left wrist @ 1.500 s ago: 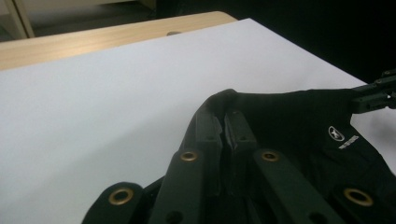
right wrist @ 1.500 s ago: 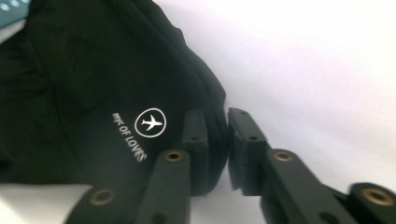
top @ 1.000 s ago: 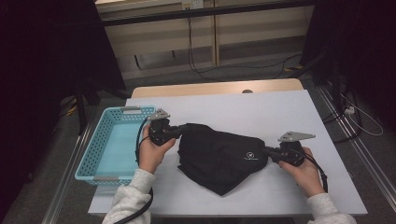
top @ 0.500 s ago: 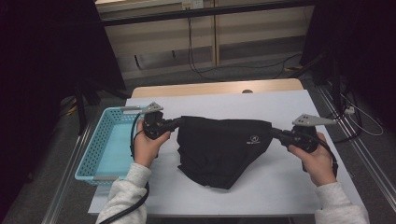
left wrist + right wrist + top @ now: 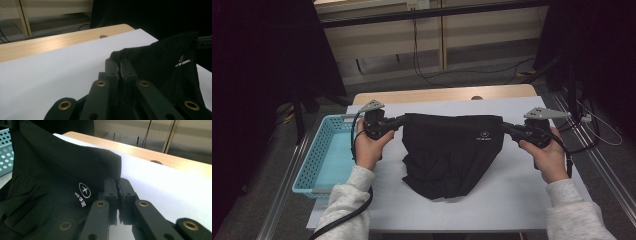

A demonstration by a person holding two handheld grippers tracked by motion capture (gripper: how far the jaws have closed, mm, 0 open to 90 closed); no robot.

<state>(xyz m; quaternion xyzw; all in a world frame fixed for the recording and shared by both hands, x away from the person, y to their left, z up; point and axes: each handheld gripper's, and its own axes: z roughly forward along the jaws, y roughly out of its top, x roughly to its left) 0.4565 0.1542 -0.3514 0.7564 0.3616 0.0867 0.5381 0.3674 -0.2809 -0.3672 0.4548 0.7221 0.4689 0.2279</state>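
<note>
Both tongs, left and right, clamped shut on black garment corners; risky, thin pinches may slip under tension.

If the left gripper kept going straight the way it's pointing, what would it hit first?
Probably the black garment it already grips; the left gripper points along the stretched top edge toward the right gripper, though depth is uncertain.

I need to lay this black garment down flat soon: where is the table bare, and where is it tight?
Bare white table runs along the near edge below the black garment, and in a strip behind it up to the wooden edge. It is tight at the left, where the left gripper sits beside the blue basket.
</note>
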